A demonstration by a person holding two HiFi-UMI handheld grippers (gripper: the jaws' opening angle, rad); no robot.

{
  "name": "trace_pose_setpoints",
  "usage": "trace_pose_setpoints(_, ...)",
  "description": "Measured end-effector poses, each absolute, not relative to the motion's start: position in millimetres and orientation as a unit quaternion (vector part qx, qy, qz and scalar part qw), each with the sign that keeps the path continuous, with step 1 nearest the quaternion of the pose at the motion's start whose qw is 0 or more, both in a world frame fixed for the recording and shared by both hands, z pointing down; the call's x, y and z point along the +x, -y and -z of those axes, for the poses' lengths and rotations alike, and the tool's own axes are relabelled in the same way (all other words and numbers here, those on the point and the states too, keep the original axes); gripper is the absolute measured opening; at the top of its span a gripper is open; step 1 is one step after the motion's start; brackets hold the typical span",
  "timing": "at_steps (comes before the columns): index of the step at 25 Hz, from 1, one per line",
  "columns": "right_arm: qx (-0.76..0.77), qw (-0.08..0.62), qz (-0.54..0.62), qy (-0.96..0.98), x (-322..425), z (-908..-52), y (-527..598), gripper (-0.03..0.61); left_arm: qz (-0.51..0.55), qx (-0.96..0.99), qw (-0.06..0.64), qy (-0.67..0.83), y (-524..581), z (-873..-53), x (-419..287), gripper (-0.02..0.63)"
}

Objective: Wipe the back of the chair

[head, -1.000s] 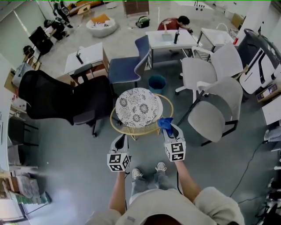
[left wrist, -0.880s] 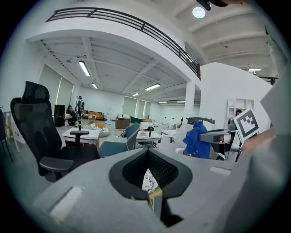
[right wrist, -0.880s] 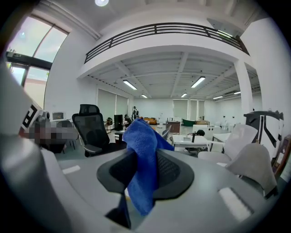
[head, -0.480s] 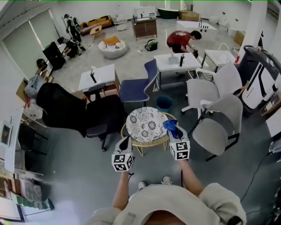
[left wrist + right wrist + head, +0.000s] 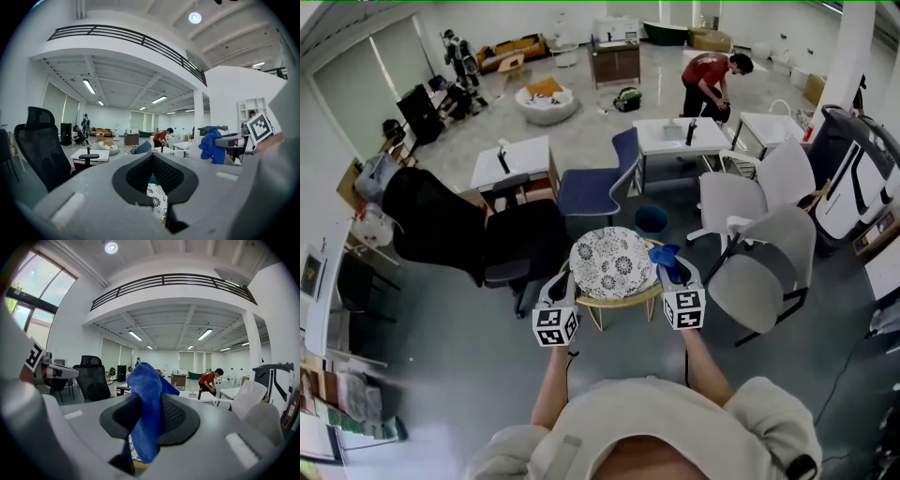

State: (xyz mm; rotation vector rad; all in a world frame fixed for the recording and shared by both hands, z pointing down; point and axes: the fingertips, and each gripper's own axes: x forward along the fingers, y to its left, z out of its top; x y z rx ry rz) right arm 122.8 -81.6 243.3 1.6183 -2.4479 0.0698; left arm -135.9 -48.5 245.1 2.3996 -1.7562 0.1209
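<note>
Blue cloth sits pinched in my right gripper, the jaws clamped on it, one bunch poking up past the tips and a tail hanging down below them. My left gripper is empty, its jaws drawn together at the tips with nothing between them. Both grippers are held out level in front of me, side by side, just above the near rim of the rattan chair, one at each side of it. The chair's round patterned cushion lies just beyond the tips, and I glimpse its print through the gap behind each pair of jaws. The cloth hangs over the chair's right edge; I can't tell if it touches. A black office chair stands off to my left, a grey chair to my right.
</note>
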Motion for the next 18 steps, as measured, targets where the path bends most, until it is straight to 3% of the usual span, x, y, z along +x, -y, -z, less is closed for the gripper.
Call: trace_pose_setpoints(18, 0.554, 0.112, -0.024, 0.824, 112, -242, 67, 0.103, -0.049, 0.812, 0.084, 0.575, 39, -244, -147, 0.002)
